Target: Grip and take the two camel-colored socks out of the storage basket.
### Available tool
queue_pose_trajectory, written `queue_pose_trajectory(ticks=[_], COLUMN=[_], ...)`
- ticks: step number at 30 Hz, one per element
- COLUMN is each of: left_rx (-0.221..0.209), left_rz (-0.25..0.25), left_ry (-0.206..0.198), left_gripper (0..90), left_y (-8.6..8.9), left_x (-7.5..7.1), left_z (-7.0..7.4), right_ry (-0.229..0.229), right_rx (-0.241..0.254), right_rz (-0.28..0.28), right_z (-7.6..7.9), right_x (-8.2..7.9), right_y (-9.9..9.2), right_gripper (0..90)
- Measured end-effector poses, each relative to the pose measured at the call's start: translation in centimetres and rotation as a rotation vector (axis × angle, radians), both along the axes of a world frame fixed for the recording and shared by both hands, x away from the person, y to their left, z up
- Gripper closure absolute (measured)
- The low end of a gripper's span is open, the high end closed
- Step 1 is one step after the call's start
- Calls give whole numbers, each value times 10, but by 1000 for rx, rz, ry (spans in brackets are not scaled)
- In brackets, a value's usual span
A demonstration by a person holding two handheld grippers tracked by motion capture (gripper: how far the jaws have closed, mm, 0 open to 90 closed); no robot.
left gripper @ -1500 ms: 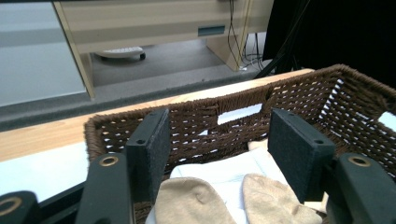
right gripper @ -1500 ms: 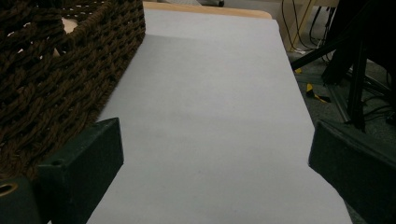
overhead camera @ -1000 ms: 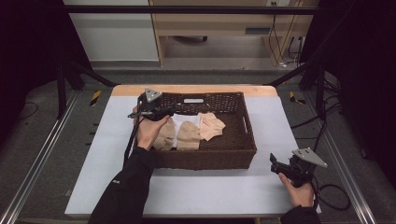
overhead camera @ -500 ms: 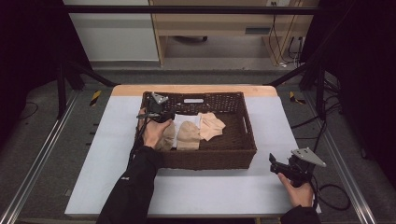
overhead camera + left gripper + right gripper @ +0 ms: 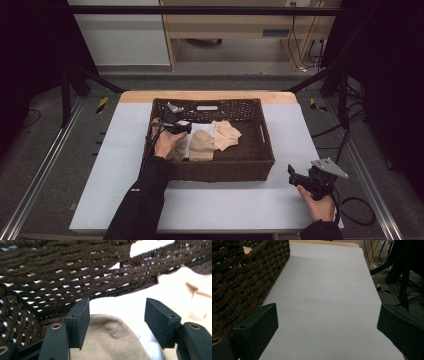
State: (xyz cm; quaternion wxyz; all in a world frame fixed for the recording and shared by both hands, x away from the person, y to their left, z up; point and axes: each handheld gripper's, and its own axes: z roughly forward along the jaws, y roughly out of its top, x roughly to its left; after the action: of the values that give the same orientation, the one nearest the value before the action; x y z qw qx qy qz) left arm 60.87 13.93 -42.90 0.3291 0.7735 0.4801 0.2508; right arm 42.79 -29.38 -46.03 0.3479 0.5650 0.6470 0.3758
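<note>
inside the basket (image 5: 260, 150), at its left end, the left gripper (image 5: 181, 128) reaches low over a beige cloth (image 5: 110, 340). its jaws have just been opening and now stand wide, one to each side of the rounded fold, with the pads clear of the fabric, so nothing is gripped yet. that spread looks chosen to take the whole hump of the fold at once; my guess is that a pinch on a single thin edge would let the piece unroll as it lifts. the gripper comes in close by the left wall, probably because this cloth lies nearest that side.

the beige cloth rests on a white cloth (image 5: 120, 307) spread over the basket floor, and a second beige piece (image 5: 226, 135) lies just beside it toward the middle (from above the beige pieces read as small folded garments, though i cannot tell what kind). the woven wall rises right behind the jaws, so a straight lift seems safer than a drag.

the right gripper (image 5: 299, 178) rests at the near right corner of the table (image 5: 120, 165), well apart from the basket. its jaws are wide apart over bare surface with nothing between them; it seems parked there to keep out of the way.
</note>
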Motion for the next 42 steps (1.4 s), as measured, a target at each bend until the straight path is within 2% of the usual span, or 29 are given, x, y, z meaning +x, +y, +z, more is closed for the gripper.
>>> queue_pose_trajectory(ticks=[3, 4, 9, 12, 14, 15, 17, 20, 23, 24, 28, 33, 37, 42], left_rx=[15, 23, 55, 67, 66, 66, 46, 34, 22, -7, -29, -35, -64, -60], left_rz=[-1, -4, -25, -29, -15, -15, -11, -5, 5, 18, 36, 53, 72, 65], left_ry=[17, 34, 51, 71, 100, 100, 112, 134, 136, 143, 141, 151, 155, 169], left_gripper=[353, 351, 352, 385, 417, 438, 465, 565, 610, 618, 633, 654, 685, 775], left_y=[-1, -2, -5, -6, -5, -5, -3, -2, 0, 3, 6, 8, 12, 11], left_x=[1, 2, 2, 3, 4, 4, 4, 3, 2, 1, 0, 0, -1, -3], left_z=[-2, -4, -7, -9, -11, -11, -10, -8, -6, -5, -3, -3, -1, 1], right_ry=[0, 2, 3, 7, 5, 5, 4, 3, 3, 3, 5, 6, 3, 4], right_rx=[-2, -1, -7, -2, -3, -3, -2, -2, -2, -2, -3, -4, -3, -2], right_rz=[2, 4, 8, 7, 8, 8, 8, 9, 9, 8, 8, 9, 9, 8], right_z=[0, 0, -1, -1, -1, -1, -1, -1, 0, 0, -1, 0, 0, 0], right_x=[0, 1, 1, 1, 1, 1, 1, 0, 0, 0, 0, 0, -1, -1], right_y=[0, 0, 1, 1, 1, 1, 1, 1, 0, 1, 1, 1, 0, 0], right_gripper=[37, 38, 38, 39, 40, 40, 40, 40, 40, 40, 40, 40, 40, 40])
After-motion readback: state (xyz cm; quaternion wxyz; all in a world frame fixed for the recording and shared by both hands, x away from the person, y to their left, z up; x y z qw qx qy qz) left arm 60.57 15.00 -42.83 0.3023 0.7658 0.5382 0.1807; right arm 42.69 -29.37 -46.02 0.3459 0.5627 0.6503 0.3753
